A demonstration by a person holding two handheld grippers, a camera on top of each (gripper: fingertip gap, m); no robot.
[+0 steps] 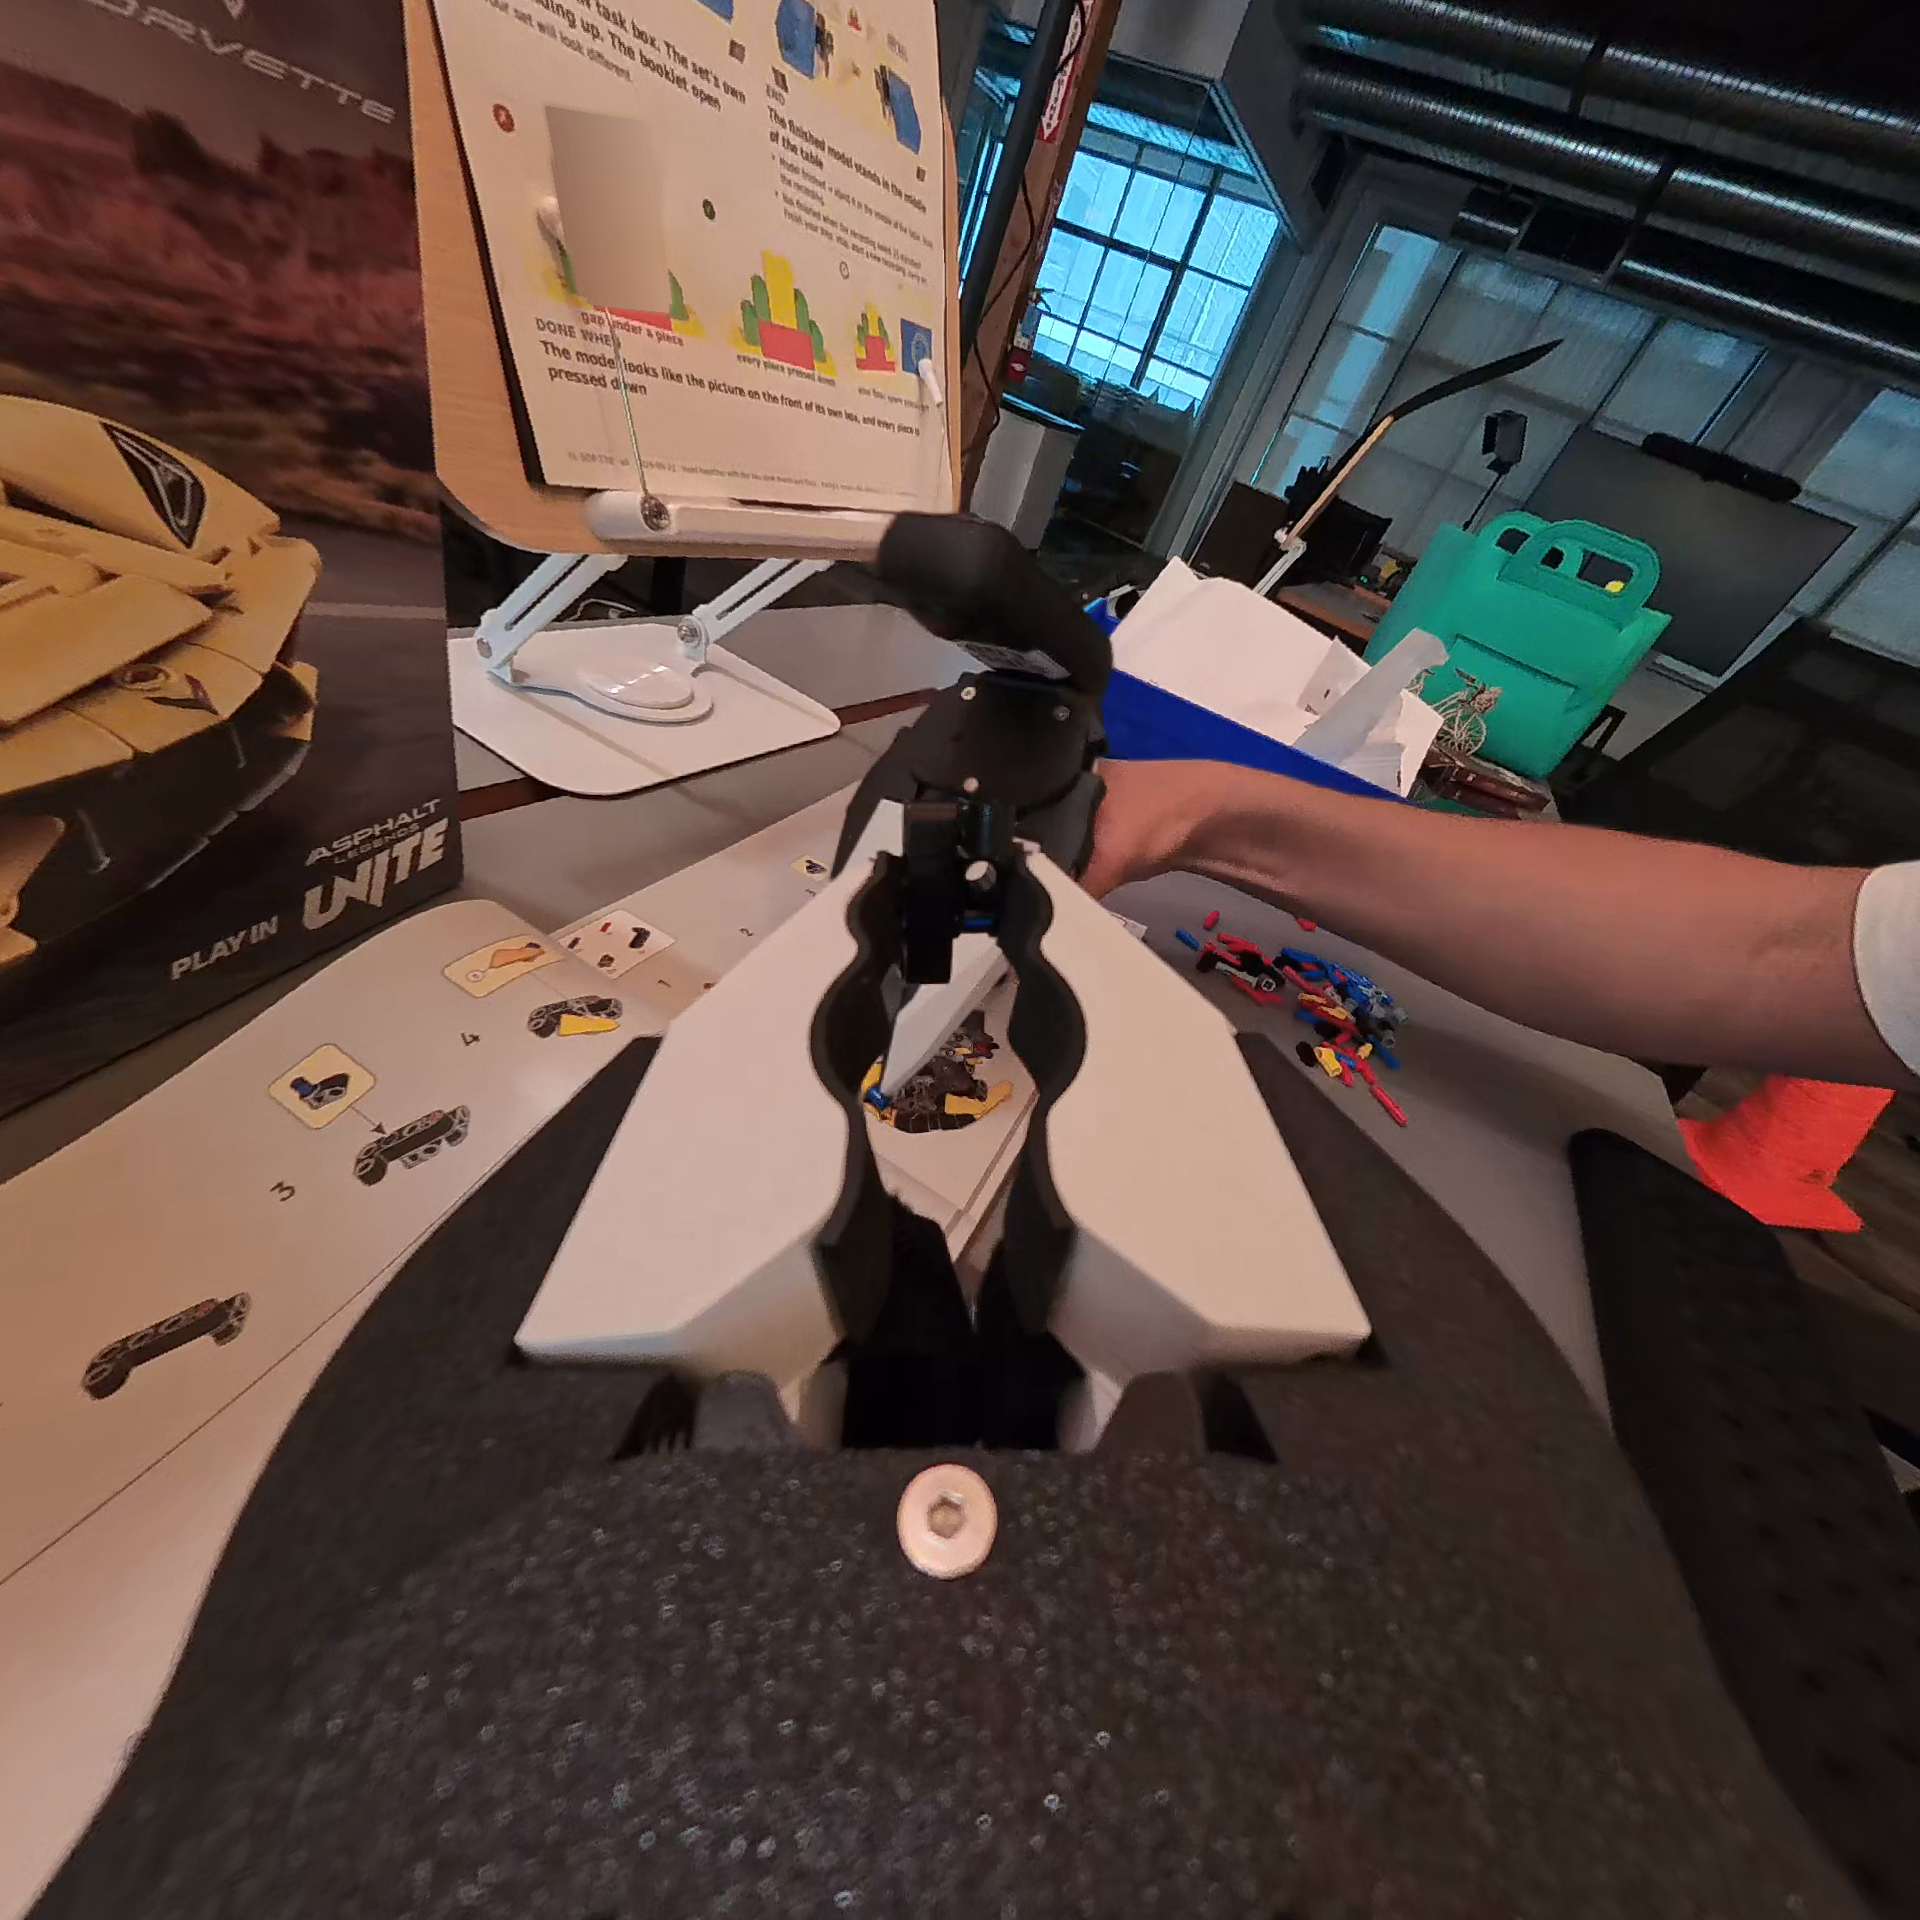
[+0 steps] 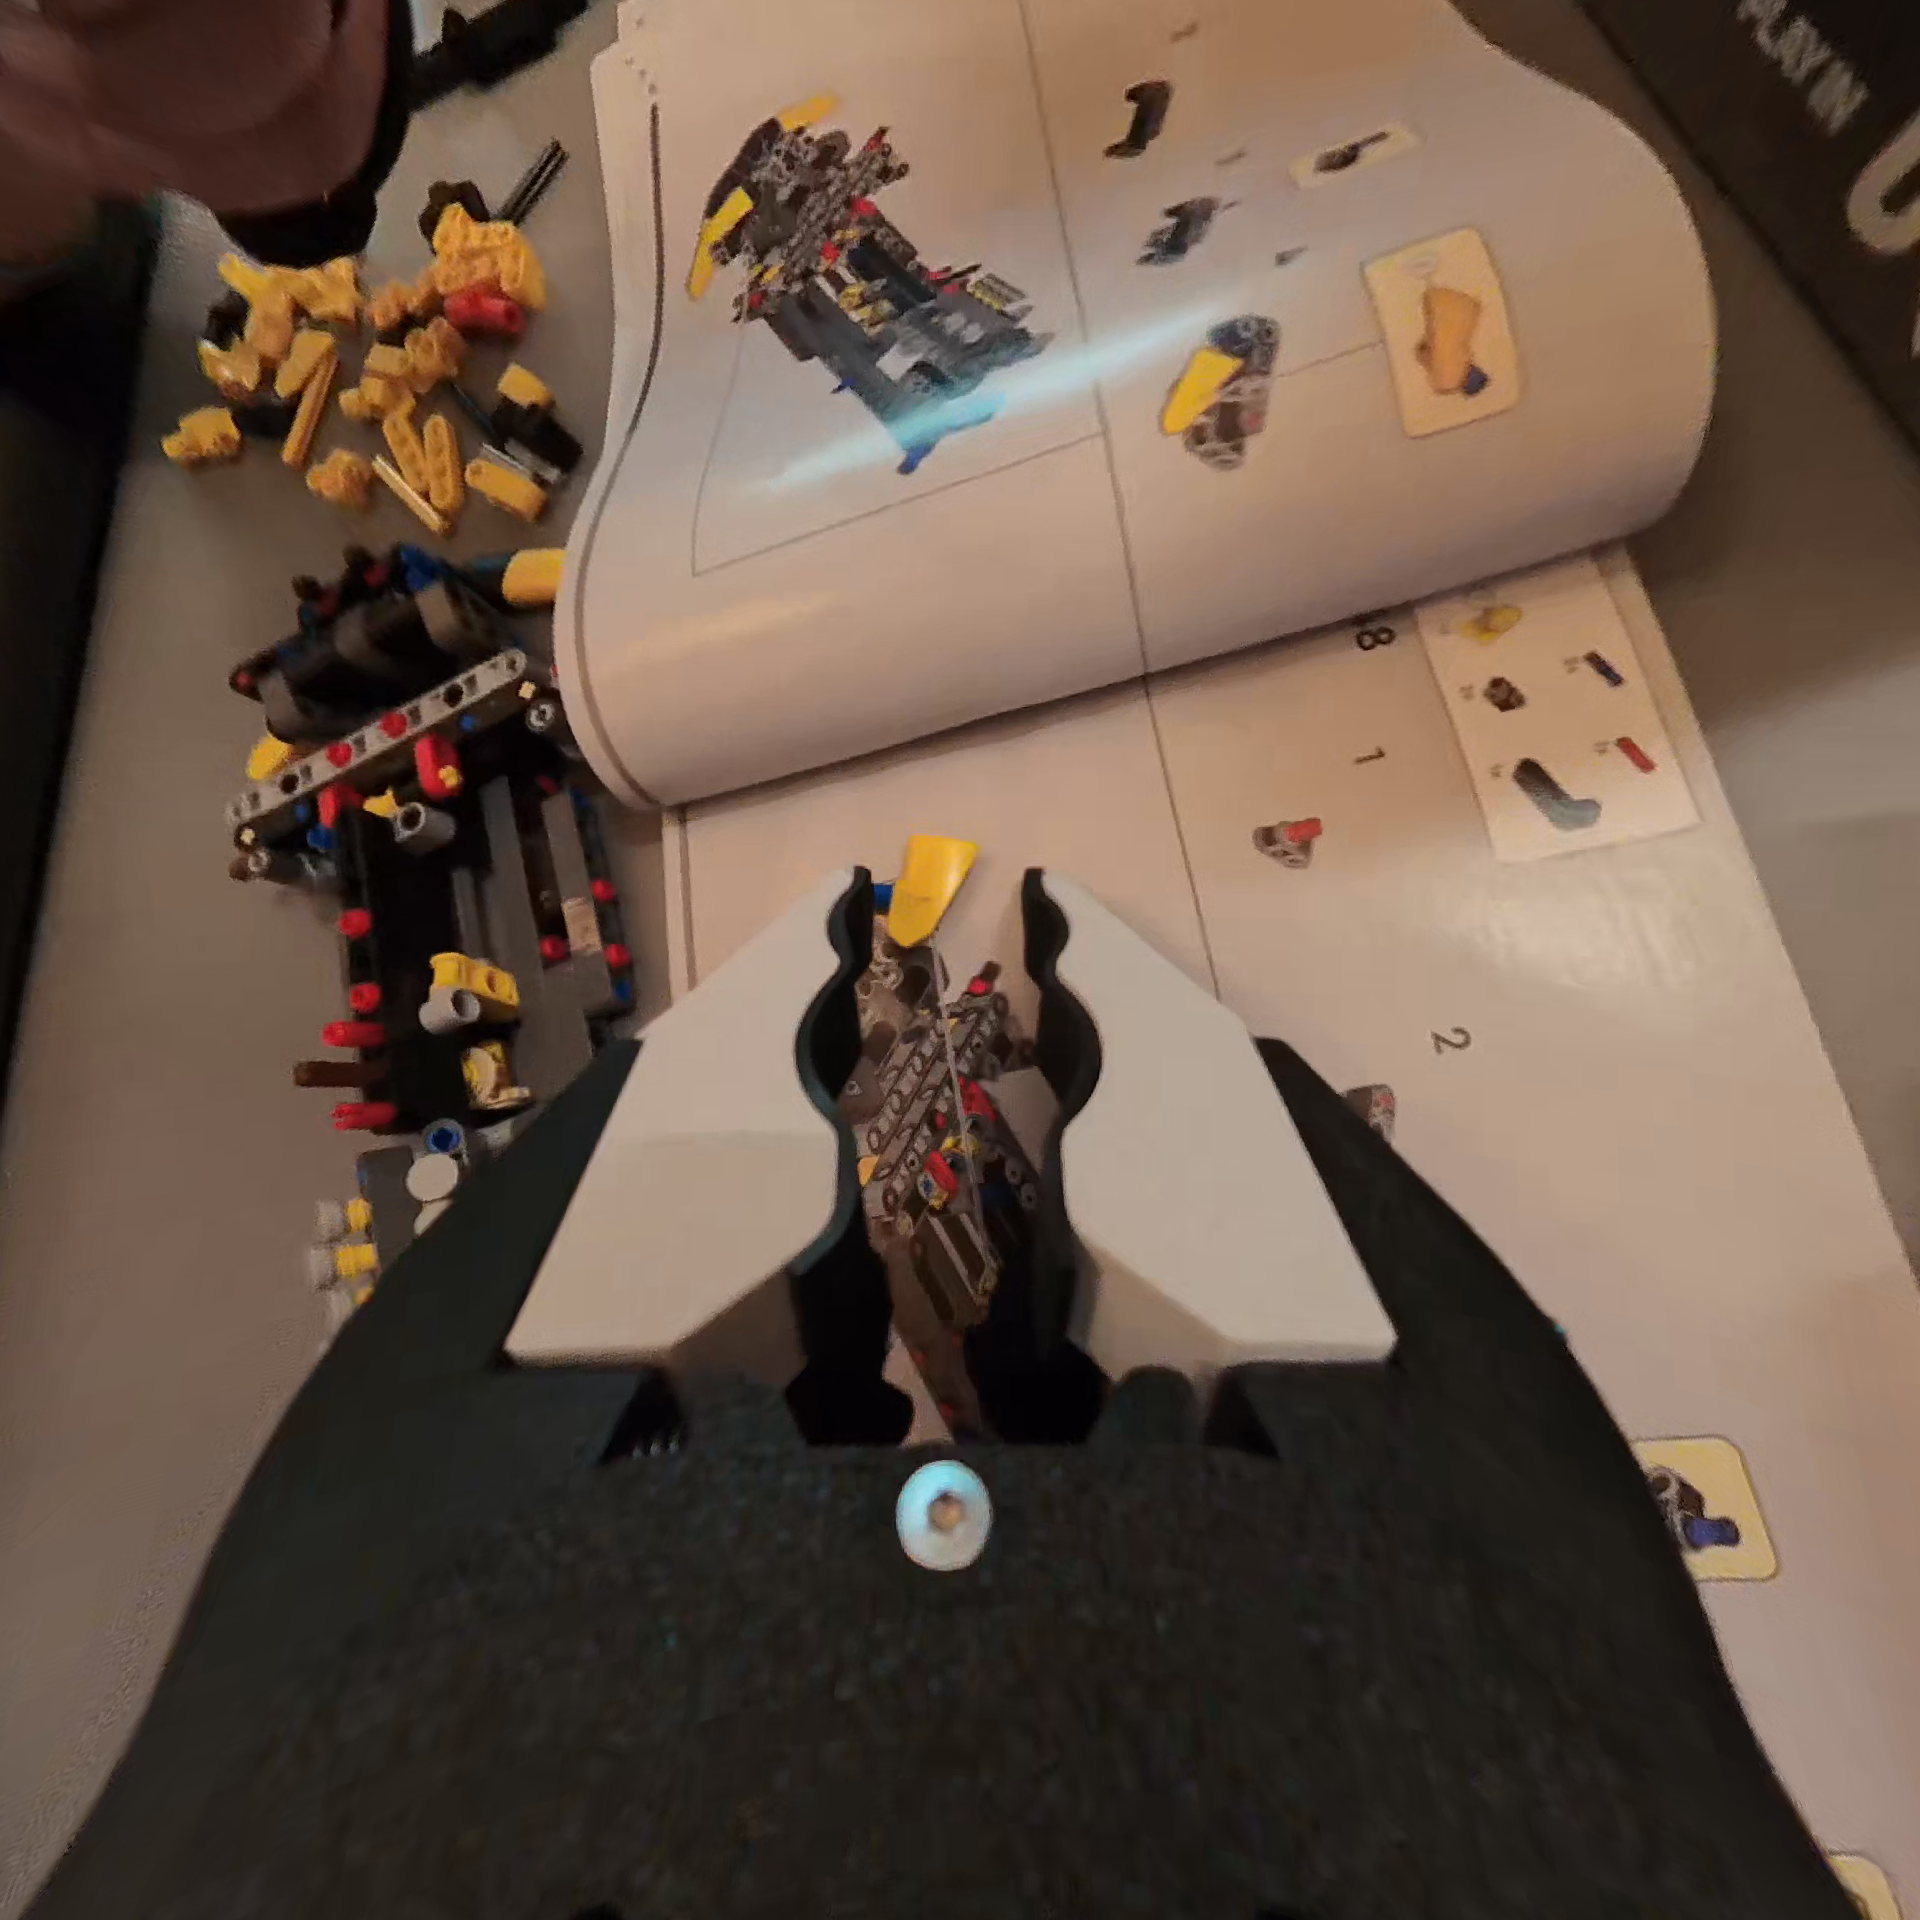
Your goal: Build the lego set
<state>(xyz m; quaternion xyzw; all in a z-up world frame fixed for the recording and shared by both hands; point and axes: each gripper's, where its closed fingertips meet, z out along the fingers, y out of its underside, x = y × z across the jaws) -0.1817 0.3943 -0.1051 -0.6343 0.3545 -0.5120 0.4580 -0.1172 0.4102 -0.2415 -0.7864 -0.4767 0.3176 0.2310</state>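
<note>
The left gripper [image 1: 940, 883] is raised above the open booklet [image 1: 260, 1195], and its jaws stand a little apart with what looks like a small black piece [image 1: 928, 940] hanging between the tips; whether they actually pinch it I cannot tell, since the other gripper sits right behind. That right gripper [image 2: 940, 883] points down at the booklet [image 2: 1351, 987] with a clear gap between its fingers and nothing in it, only the printed page showing through. A person's bare forearm [image 1: 1455, 935] reaches across from the right. To the left of the booklet in the right wrist view lies the half-built model [image 2: 447, 883], a black and grey frame studded with red and blue pins, flat on the table [image 2: 156, 727]. Beyond it is a loose heap of yellow pieces [image 2: 384, 384]. In the left wrist view a scatter of red and blue pins [image 1: 1320, 1008] lies under the forearm, the set's box [image 1: 208, 520] stands at left, and a sheet on a stand [image 1: 707, 260] rises behind.
</note>
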